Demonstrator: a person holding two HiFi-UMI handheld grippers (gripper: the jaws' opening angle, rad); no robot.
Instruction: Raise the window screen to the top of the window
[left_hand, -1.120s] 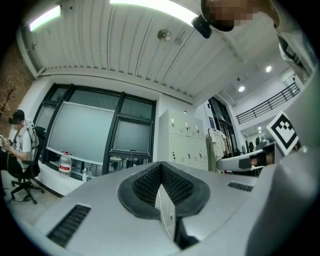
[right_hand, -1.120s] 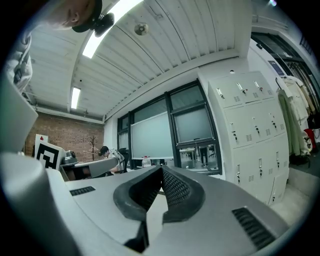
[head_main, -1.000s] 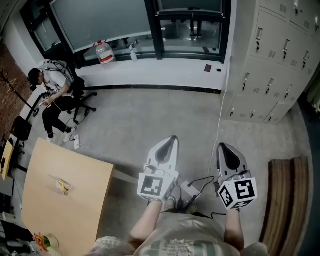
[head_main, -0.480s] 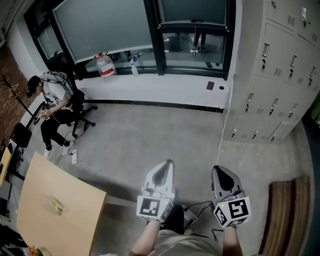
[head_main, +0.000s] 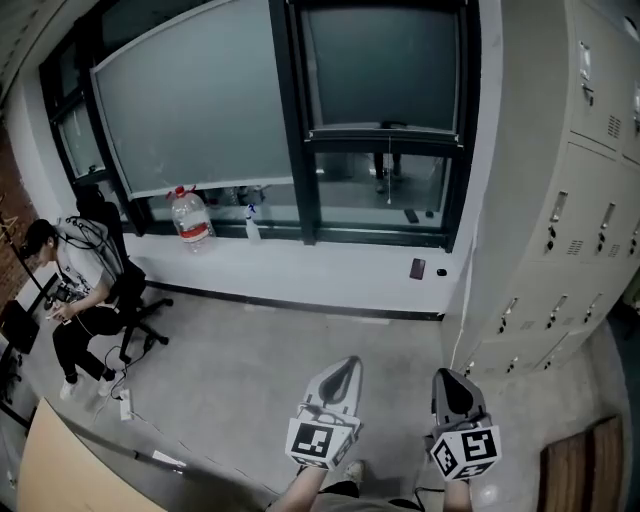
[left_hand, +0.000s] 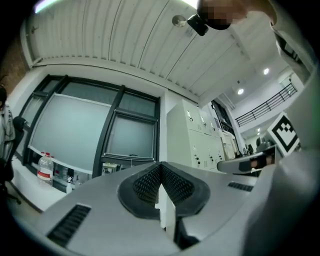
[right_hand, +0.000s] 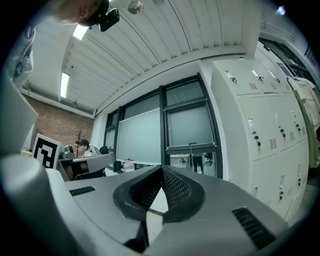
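The window screen (head_main: 385, 68) is hanging in the right-hand sash, at twelve o'clock from both grippers in the head view. It is covering the upper part of the opening, and its bottom rail (head_main: 385, 131) is sitting partway down with clear glass below. A thin pull cord (head_main: 389, 160) is dangling from the middle of that rail. The sheet itself is probably light, soft and easy to crease or tear, while the rail is looking like the only stiff part. So the rail near its centre, beside the cord, is likely the place to take hold, since a lift from one end may be skewing it in its side tracks. The sill (head_main: 330, 270) is running beneath the window. On it a water bottle (head_main: 188, 218) and a spray bottle (head_main: 250, 224) are standing at about ten to eleven o'clock. Grey lockers (head_main: 560, 210) are filling the two o'clock side, and a seated person (head_main: 70, 285) is working at nine o'clock. The left gripper (head_main: 345, 366) and the right gripper (head_main: 448, 379) are pointing toward the window, well apart from it, each with its jaws pressed together on nothing.
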